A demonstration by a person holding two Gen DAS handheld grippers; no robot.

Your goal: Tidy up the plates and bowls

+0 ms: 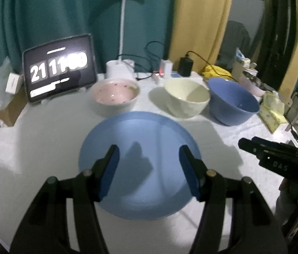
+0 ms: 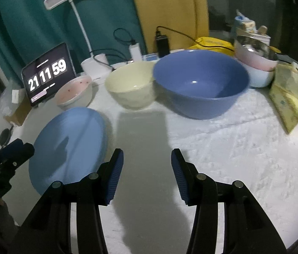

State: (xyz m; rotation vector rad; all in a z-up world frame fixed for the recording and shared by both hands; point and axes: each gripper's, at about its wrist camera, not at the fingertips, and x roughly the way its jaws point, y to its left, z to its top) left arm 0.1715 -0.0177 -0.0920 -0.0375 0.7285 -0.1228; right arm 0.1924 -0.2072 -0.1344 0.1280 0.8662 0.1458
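Note:
A blue plate [image 1: 138,131] [image 2: 72,131] lies flat on the white table. Behind it stand a pink-lined bowl [image 1: 115,94] [image 2: 73,92], a cream bowl [image 1: 186,98] [image 2: 131,84] and a large blue bowl [image 1: 232,101] [image 2: 201,83]. My left gripper [image 1: 149,152] hovers open over the plate with nothing between its blue pads. My right gripper [image 2: 147,155] is open above bare tablecloth, right of the plate and in front of the blue bowl. In the left wrist view the right gripper [image 1: 275,154] shows at the right edge. The left gripper [image 2: 11,150] appears at the left edge of the right wrist view.
A tablet clock [image 1: 59,67] [image 2: 47,74] and a white desk lamp [image 1: 123,63] [image 2: 95,65] stand at the back. Stacked pink and white bowls [image 2: 258,67], yellow tissue packs [image 2: 290,105], chargers and cables crowd the back right. A cardboard box [image 1: 7,110] sits at the left.

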